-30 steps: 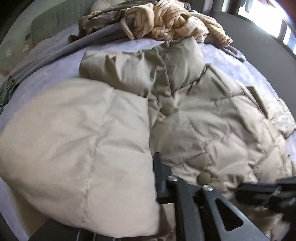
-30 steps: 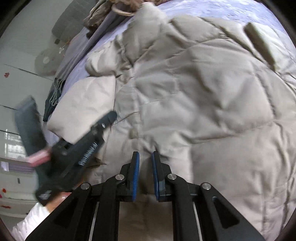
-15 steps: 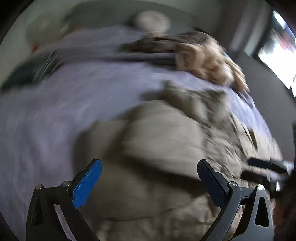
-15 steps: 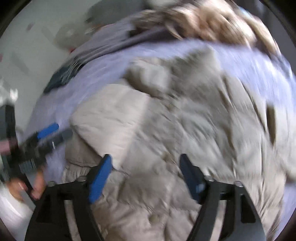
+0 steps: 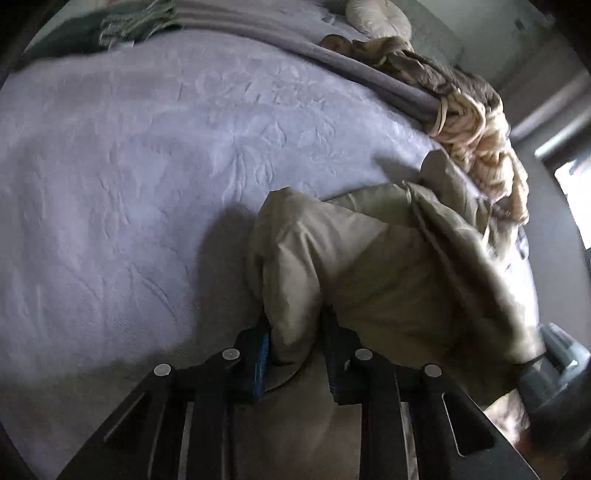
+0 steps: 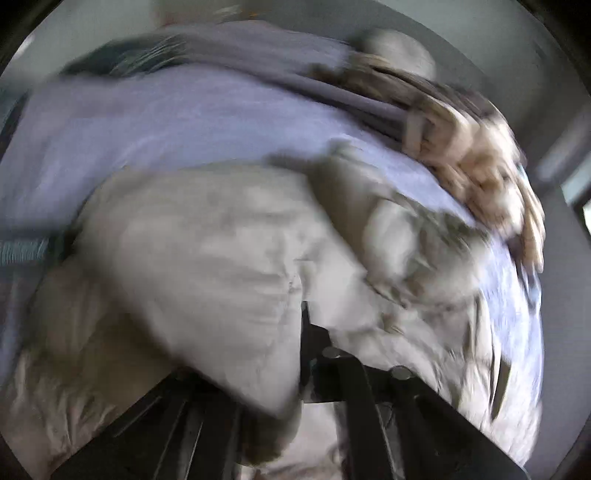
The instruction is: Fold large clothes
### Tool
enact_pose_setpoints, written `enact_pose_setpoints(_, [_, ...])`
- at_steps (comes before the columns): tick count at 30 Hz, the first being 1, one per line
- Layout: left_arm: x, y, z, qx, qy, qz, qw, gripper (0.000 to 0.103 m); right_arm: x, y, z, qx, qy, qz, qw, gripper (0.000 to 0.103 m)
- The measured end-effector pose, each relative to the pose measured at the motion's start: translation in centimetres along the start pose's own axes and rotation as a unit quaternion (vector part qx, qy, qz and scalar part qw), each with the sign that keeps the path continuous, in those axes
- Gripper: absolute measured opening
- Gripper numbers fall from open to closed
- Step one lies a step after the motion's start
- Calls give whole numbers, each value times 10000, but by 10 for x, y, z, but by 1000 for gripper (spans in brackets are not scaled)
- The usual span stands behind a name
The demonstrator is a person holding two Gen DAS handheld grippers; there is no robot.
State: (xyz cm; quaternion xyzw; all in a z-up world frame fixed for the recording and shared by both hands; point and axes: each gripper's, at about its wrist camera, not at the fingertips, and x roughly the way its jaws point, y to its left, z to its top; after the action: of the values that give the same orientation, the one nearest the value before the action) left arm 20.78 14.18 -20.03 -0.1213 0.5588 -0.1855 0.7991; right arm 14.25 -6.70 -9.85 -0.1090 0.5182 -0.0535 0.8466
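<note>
A beige quilted puffer jacket lies bunched on a lavender bedspread. In the left wrist view my left gripper is closing its jaws on a thick fold at the jacket's left edge, and both pads press on the fabric. The right wrist view is blurred by motion. There the jacket fills the middle, and a fold of it drapes over my right gripper, hiding the left finger. That gripper is shut with fabric pinched in it. A grey blurred tool body with a hand shows at the left view's lower right.
A heap of clothes with a cream striped garment lies at the bed's far right, on a grey blanket. A teal fringed scarf and a pillow sit at the back. A bright window is at the right.
Both grippers opened wide, swung across the jacket toward its left side, rolled, then closed again on folds of it. The jacket is now bunched up instead of lying flat.
</note>
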Motion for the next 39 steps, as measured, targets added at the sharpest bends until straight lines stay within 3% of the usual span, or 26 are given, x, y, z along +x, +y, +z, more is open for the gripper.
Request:
enact_pose_setpoints(2, [4,-5,2,133,-7,147,9998,27,-14,-42,-9,871,-184,242,9957,4])
enact_pose_setpoints(4, [3,-7,2,195,-14,194,9996,27,-13,-88,-31,1801,-86,590,9818,6])
enact_pose_setpoints(5, [5,-9,2,246,-11,264,9993,27,-5,-109,-47,2314,80,894,9687,8])
enact_pose_setpoints(7, [4,-11,-1,394,-19,456,9982,27,10,-136,-73,2918,512,1017,9497,15])
enact_pose_setpoints(9, [4,-15,-1,463,-28,569,9973,28,21,-161,-100,3524,841,1351,9222,22])
enact_pose_setpoints(11, [-2,-18,0,501,-85,750,9959,31,16,-187,-126,4176,882,1605,8900,23])
enact_pose_setpoints(12, [-6,-21,2,509,-122,853,9950,31,8,-198,-133,4331,851,1557,8837,25])
enact_pose_setpoints(15, [-38,-26,4,547,-521,1119,9908,31,-23,-222,-141,4507,517,1148,8837,26])
enact_pose_setpoints(18, [-66,-31,5,555,-870,912,9905,31,-46,-230,-130,4148,123,1147,9026,25])
enact_pose_setpoints(20, [-65,-41,6,678,-795,756,9917,31,-48,-221,-117,3711,97,1329,9190,23])
enact_pose_setpoints(22, [-48,-50,1,864,-596,893,9905,31,-36,-204,-110,3228,268,1481,9344,22])
enact_pose_setpoints(24, [-20,-54,-8,949,-302,1149,9884,31,-15,-192,-110,3025,607,1397,9409,22])
enact_pose_setpoints(27, [5,-52,-21,905,-189,1326,9869,31,13,-192,-125,3133,997,1327,9350,10])
enact_pose_setpoints(32, [6,-61,-18,973,-170,1581,9825,31,-3,-213,-139,3119,960,1206,9375,14])
enact_pose_setpoints(36, [-12,-81,-17,1124,-172,1775,9775,31,-23,-251,-170,3759,883,1632,9079,17])
enact_pose_setpoints(39, [-23,-110,-28,1267,-176,1645,9781,31,-32,-273,-192,4174,843,1902,8846,36])
